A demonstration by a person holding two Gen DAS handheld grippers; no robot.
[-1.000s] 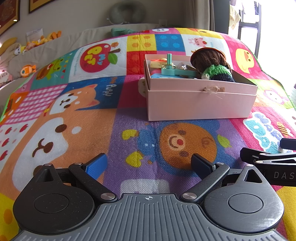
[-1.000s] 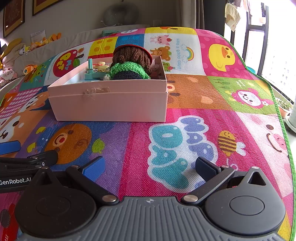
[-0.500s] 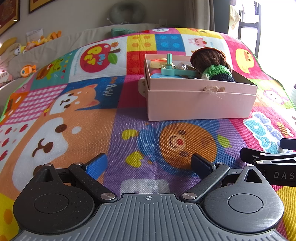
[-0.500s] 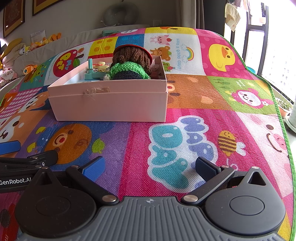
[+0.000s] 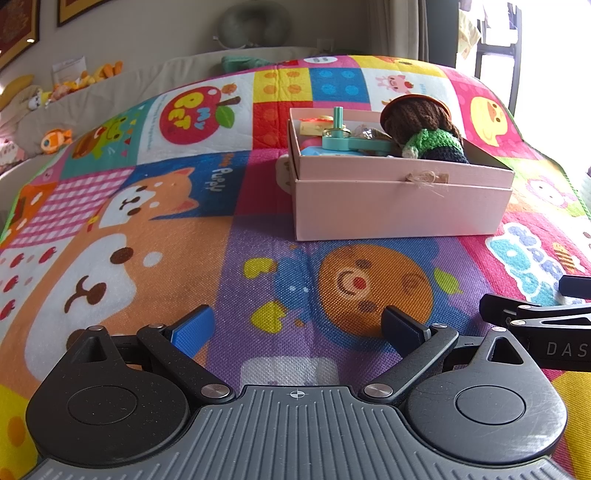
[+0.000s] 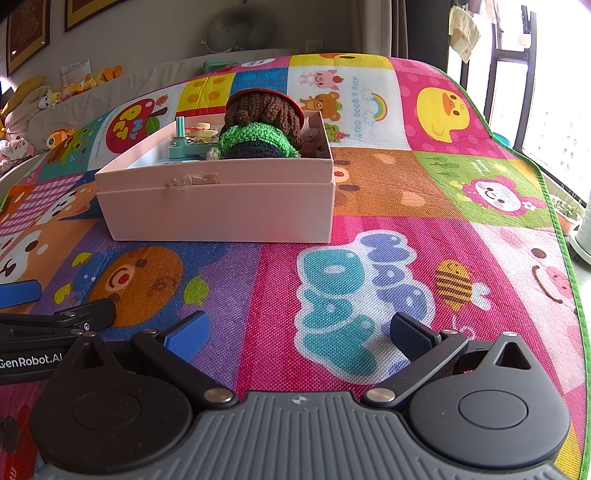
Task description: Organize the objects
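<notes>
Both hand-held grippers — left (image 5: pixel 295 328), right (image 6: pixel 297 332) — rest spread apart, empty, short of the filled pink box (image 6: pixel 218 206); approach squarely.

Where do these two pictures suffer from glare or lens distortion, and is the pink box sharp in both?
Left wrist view: the window at top right is blown out white; the mat bulges from fisheye curvature; the pink box is sharp. Right wrist view: the window is bright but shows detail; the mat's green edge bows; the box is equally sharp.
</notes>
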